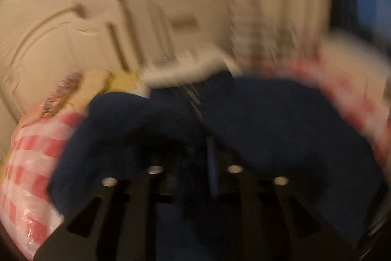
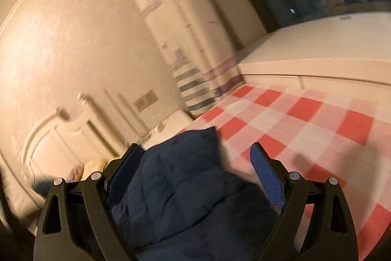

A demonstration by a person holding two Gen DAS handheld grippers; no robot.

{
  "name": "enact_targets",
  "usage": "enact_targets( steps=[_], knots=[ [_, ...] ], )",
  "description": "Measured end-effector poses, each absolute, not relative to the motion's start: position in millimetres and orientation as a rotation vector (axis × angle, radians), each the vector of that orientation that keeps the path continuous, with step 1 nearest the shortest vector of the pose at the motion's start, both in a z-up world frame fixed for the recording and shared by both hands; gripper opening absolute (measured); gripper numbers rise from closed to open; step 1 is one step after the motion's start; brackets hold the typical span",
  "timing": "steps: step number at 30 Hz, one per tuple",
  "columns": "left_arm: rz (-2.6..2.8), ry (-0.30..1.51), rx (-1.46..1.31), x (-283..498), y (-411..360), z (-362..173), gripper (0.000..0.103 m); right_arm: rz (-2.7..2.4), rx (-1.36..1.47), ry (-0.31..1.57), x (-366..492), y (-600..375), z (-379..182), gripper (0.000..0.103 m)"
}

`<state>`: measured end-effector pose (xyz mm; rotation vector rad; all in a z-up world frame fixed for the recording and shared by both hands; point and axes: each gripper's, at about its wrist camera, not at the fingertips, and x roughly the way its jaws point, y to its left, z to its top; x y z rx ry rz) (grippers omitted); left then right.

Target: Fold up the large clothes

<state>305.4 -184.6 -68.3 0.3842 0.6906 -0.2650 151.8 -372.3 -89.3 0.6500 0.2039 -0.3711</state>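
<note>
The jacket point(image 2: 185, 190) is dark blue cloth, matt and quilted into soft padded squares, while the tablecloth point(image 2: 305, 124) beneath it, checked red and white, looks like thin glossy plastic that crinkles and catches the light at its edge. The right gripper point(image 2: 198, 160) has matt black plastic arms with small shiny metal pins, and its pads point(image 2: 267, 175) are blue with a fine ribbed, rough texture. The wall point(image 2: 61, 40) looks like painted plaster with a faint sheen.

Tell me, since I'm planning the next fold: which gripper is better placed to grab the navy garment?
Probably the right gripper: its jaws stand wide open with the navy garment lying between them. The left gripper's view is blurred, its grip unclear.
</note>
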Motion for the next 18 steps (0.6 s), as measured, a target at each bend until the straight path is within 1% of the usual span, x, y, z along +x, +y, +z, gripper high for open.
enact_targets(
  steps=[1, 2, 4, 5, 7, 10, 11, 12, 14, 16, 18],
  knots=[
    [-0.261, 0.720, 0.468, 304.9, -199.8, -91.4, 0.054, -0.374, 0.665, 0.210, 152.3, -376.9, -91.0, 0.087],
    [-0.253, 0.715, 0.534, 300.7, -209.4, -102.7, 0.064, -0.378, 0.683, 0.219, 153.7, -380.7, -93.2, 0.087],
    [-0.228, 0.669, 0.622, 292.5, -216.2, -105.1, 0.070, -0.376, 0.708, 0.229, 152.6, -388.6, -96.8, 0.087],
    [-0.263, 0.684, 0.605, 292.5, -213.6, -99.8, 0.077, -0.373, 0.712, 0.230, 150.5, -392.8, -96.7, 0.087],
    [-0.327, 0.704, 0.511, 292.4, -199.0, -77.9, 0.078, -0.365, 0.715, 0.226, 152.8, -393.2, -96.2, 0.087],
    [-0.386, 0.610, 0.312, 272.6, -162.9, -27.6, 0.079, -0.355, 0.728, 0.238, 150.3, -400.2, -99.4, 0.087],
    [-0.394, 0.552, 0.243, 261.7, -146.2, -9.6, 0.085, -0.355, 0.735, 0.240, 150.6, -402.5, -100.6, 0.087],
    [-0.378, 0.487, 0.173, 249.1, -127.3, 6.9, 0.094, -0.354, 0.742, 0.241, 149.4, -403.6, -101.7, 0.087],
    [-0.317, 0.413, 0.075, 237.3, -94.0, 23.1, 0.101, -0.354, 0.747, 0.247, 149.9, -404.0, -103.0, 0.087],
    [-0.187, 0.407, 0.007, 238.7, -57.8, 24.0, 0.101, -0.351, 0.737, 0.259, 152.2, -402.3, -102.8, 0.087],
    [-0.033, 0.460, 0.001, 246.6, -31.0, 13.2, 0.099, -0.345, 0.716, 0.272, 154.2, -399.2, -101.9, 0.087]
  ],
)
